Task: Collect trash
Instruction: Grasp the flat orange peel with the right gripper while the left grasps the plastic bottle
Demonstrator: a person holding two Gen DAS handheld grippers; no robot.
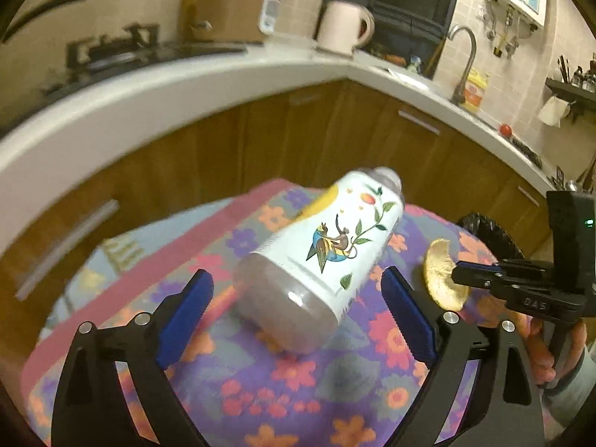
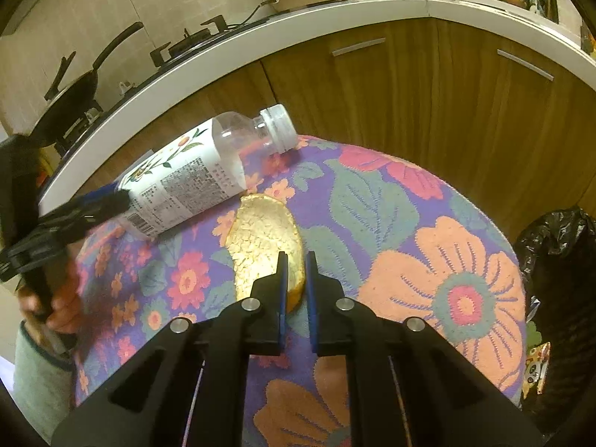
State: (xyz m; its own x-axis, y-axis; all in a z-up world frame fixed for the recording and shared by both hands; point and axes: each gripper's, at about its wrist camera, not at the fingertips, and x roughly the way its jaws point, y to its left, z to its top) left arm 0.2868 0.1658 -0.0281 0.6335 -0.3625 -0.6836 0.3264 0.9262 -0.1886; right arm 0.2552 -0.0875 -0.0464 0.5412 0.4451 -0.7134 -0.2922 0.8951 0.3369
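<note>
Flowered cloth [image 2: 447, 260] in purple, orange and pink covers the small table on which everything lies, with wooden cabinet doors and a white kitchen counter [image 1: 186, 85] curving behind it. Nearest in the right wrist view, the right gripper [image 2: 296, 260] is clamped on the near edge of a yellow peel [image 2: 260, 238], a pale, crinkled piece of rind that lies flat on the cloth; the blue pads pinch it with only a narrow slit between them. Just beyond the peel, and touching its far end, a plastic bottle [image 1: 327, 246] lies on its side, white label up, its cap pointing toward the cabinets. The left gripper [image 1: 298, 298] stands released and wide, a blue finger on either side of the bottle's base, neither pad pressing on it. A hand [image 2: 56, 309] in a pale sleeve holds that gripper. Off the table's right edge stands a bin lined with a black bag [image 2: 558, 260]. On the counter sit a cooker pot and a cream kettle [image 1: 342, 26].
</note>
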